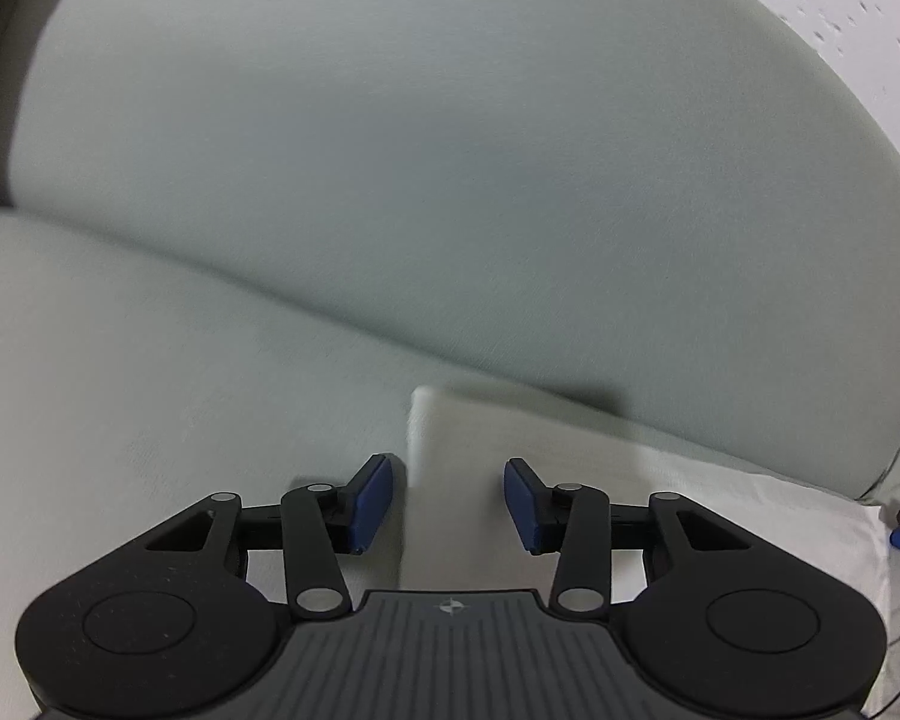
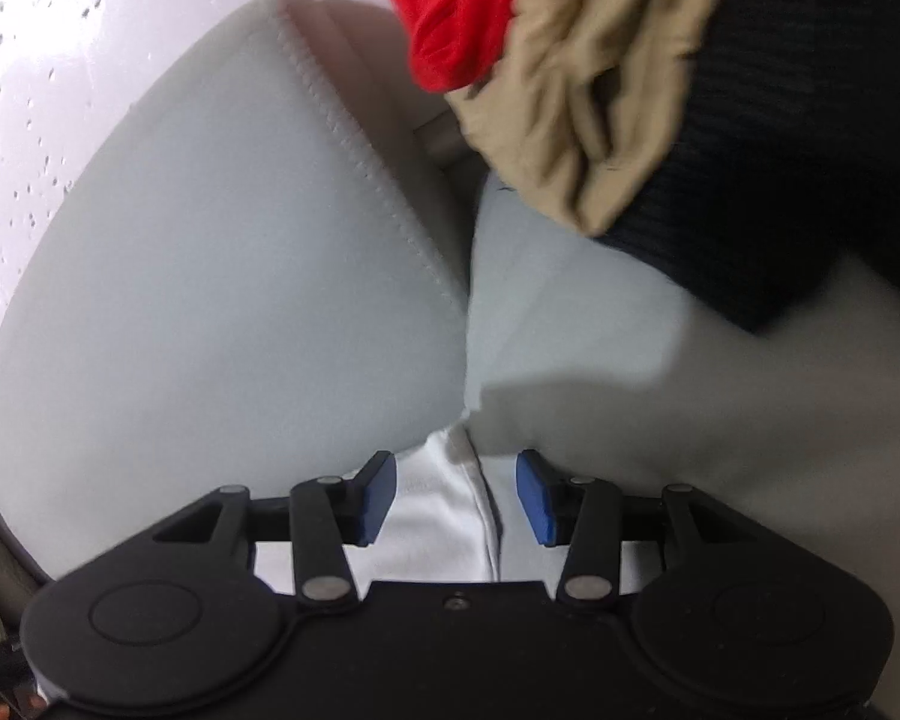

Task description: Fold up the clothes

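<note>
The left gripper [image 1: 447,495] stood released, jaws straddling a white garment's [image 1: 570,450] fold at six o'clock — the right gripper [image 2: 456,492] likewise, unclenched.

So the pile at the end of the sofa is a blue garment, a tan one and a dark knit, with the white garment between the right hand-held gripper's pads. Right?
Not blue: the right wrist view shows a red garment beside the tan one and dark knit. The white garment does lie between the right hand-held gripper pads.
</note>
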Motion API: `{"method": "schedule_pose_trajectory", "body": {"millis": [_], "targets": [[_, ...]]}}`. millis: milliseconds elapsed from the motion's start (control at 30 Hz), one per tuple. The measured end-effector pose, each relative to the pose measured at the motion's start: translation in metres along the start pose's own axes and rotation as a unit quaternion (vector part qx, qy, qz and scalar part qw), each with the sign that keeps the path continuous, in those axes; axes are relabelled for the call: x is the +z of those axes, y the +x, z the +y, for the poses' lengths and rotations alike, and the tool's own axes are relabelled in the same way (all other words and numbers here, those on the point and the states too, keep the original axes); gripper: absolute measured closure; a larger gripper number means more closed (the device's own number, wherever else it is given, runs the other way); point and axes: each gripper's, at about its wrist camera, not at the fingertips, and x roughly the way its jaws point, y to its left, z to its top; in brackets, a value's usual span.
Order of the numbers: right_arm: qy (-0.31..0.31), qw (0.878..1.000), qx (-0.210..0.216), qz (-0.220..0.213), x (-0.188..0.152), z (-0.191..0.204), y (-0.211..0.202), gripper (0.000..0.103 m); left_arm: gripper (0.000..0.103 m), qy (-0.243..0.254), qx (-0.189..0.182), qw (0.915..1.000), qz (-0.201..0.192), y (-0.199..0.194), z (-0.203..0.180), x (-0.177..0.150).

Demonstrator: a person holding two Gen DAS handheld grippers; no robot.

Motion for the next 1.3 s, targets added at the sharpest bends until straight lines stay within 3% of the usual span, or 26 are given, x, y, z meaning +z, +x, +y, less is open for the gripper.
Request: {"method": "schedule_pose_trajectory", "body": {"millis": [67, 100, 133, 167, 233, 400, 633, 800, 933, 1133, 1300], "targets": [[-0.043, 0.999, -0.015, 0.011, 0.000, 0.011, 0.010, 0.067, 0.072, 0.021, 0.021, 0.9996, -0.001, 0.003, -0.009, 0.002], [-0.069, 0.997, -0.026, 0.016, -0.002, 0.016, 0.015, 0.069, 0.082, 0.031, 0.033, 0.9990, -0.001, 0.004, -0.014, 0.003], [-0.087, 0.995, -0.036, 0.016, -0.004, 0.020, 0.019, 0.074, 0.098, 0.042, 0.046, 0.9981, -0.001, 0.006, -0.018, 0.004], [-0.102, 0.994, -0.044, 0.016, -0.006, 0.024, 0.022, 0.081, 0.099, 0.053, 0.057, 0.9969, -0.003, 0.006, -0.023, 0.005], [-0.111, 0.992, -0.060, 0.007, -0.009, 0.027, 0.022, 0.095, 0.100, 0.073, 0.077, 0.9942, -0.018, -0.001, -0.032, 0.003], [-0.079, 0.994, -0.046, -0.052, -0.024, 0.027, -0.027, 0.096, 0.100, 0.110, 0.096, 0.9864, -0.075, -0.050, -0.053, -0.009], [-0.047, 0.994, -0.002, -0.095, -0.061, 0.034, -0.161, 0.096, 0.100, 0.113, 0.103, 0.9806, -0.122, -0.160, -0.064, -0.046], [-0.034, 0.995, 0.018, -0.089, -0.100, 0.030, -0.261, 0.096, 0.100, 0.092, 0.098, 0.9851, -0.107, -0.224, -0.064, -0.091], [-0.012, 0.998, 0.019, -0.059, -0.143, 0.022, -0.311, 0.096, 0.099, 0.089, 0.105, 0.9878, -0.072, -0.264, -0.053, -0.144], [0.009, 1.000, 0.005, -0.023, -0.185, 0.014, -0.324, 0.096, 0.099, 0.092, 0.142, 0.9837, -0.061, -0.292, -0.048, -0.218], [0.031, 0.999, -0.011, -0.031, -0.217, 0.003, -0.326, 0.096, 0.100, 0.063, 0.143, 0.9861, -0.056, -0.315, -0.043, -0.252]]}}
